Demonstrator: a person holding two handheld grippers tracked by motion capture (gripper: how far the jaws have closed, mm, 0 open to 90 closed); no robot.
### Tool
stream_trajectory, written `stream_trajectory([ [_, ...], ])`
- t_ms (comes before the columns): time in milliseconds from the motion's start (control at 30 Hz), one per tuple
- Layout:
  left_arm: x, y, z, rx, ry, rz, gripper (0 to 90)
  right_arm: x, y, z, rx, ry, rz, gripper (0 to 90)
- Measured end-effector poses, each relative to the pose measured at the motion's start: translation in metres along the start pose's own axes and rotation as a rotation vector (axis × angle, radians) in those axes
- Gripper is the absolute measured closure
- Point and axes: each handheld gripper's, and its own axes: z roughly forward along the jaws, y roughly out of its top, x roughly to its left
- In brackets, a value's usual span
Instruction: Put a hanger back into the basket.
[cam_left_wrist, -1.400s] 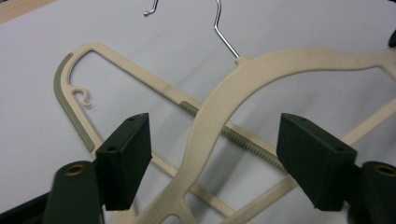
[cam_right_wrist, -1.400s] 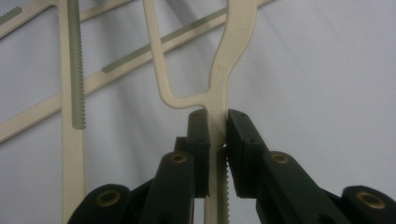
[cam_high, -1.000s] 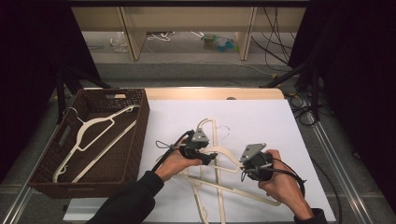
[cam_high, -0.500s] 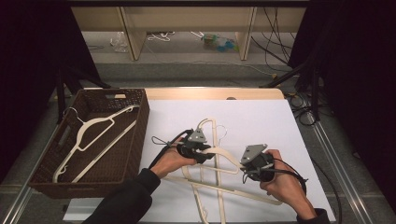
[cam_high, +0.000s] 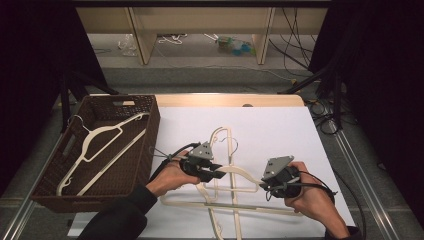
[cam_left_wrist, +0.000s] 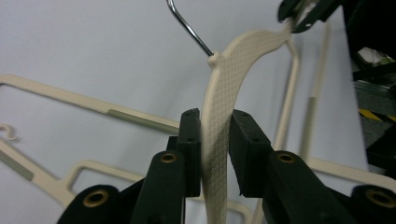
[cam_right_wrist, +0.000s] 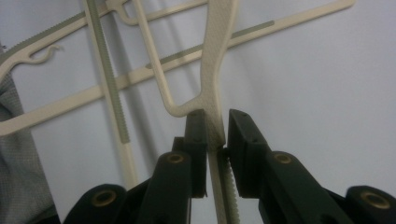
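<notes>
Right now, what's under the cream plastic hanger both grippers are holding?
Under the cream plastic hanger clamped by the left gripper and right gripper, more cream hangers lie crossed on the white table sheet. The hands hide parts of the pile, so their count is unclear.

Off to my left a brown wicker basket (cam_high: 147, 131) sits at the edge of the white table sheet (cam_high: 280, 125), with one cream hanger (cam_high: 102, 141) lying slantwise inside it. Beyond the table's far edge I see a low wooden shelf unit (cam_high: 200, 20); under it, on the floor, a crumpled plastic bottle (cam_high: 235, 45) and loose cables (cam_high: 320, 107) at the right.
</notes>
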Motion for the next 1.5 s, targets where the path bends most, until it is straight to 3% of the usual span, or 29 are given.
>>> stream_trajectory([
  [100,-0.009,-0.001,-0.005,-0.011,-0.045,0.001,79.1,0.000,-0.002,0.000,0.007,0.010,0.015,74.2],
  [133,-0.015,-0.002,-0.008,-0.009,-0.067,-0.054,80.3,0.000,-0.002,0.000,0.001,0.003,0.025,71.8],
  [200,-0.018,0.000,-0.010,-0.043,-0.106,-0.021,83.0,-0.001,-0.003,-0.002,-0.004,-0.005,0.039,69.8],
  [267,-0.023,0.000,-0.013,-0.051,-0.145,-0.046,85.4,-0.001,-0.003,-0.005,-0.012,-0.001,0.060,65.8],
  [300,-0.026,0.000,-0.013,-0.056,-0.144,-0.061,85.9,-0.001,-0.004,-0.006,-0.024,-0.006,0.070,63.8],
  [367,-0.032,0.002,-0.014,-0.045,-0.114,-0.049,85.9,-0.003,-0.004,-0.008,-0.048,-0.004,0.092,59.9],
  [433,-0.032,0.003,-0.015,-0.043,-0.117,-0.061,85.9,-0.003,-0.004,-0.012,-0.082,-0.013,0.123,55.5],
  [533,-0.030,0.004,-0.018,-0.027,-0.101,-0.065,85.9,-0.001,-0.004,-0.018,-0.085,-0.026,0.154,50.1],
  [567,-0.031,0.004,-0.018,-0.024,-0.096,-0.071,85.9,0.001,-0.004,-0.018,-0.105,-0.055,0.171,50.1],
  [700,-0.033,0.006,-0.023,-0.023,-0.080,-0.070,85.9,0.005,-0.006,-0.022,-0.122,-0.073,0.191,49.6],
  [733,-0.033,0.006,-0.024,-0.025,-0.081,-0.071,85.9,0.006,-0.008,-0.022,-0.149,-0.093,0.185,49.5],
  [933,-0.031,0.010,-0.039,-0.029,-0.035,-0.101,85.9,0.017,-0.020,-0.030,-0.233,-0.128,0.250,41.7],
  [1067,-0.029,0.010,-0.054,-0.029,-0.013,-0.131,86.0,0.025,-0.030,-0.031,-0.272,-0.126,0.270,39.2],
  [1500,-0.034,0.022,-0.114,-0.068,0.096,-0.192,85.9,0.053,-0.046,-0.006,-0.278,-0.058,0.298,37.1],
])
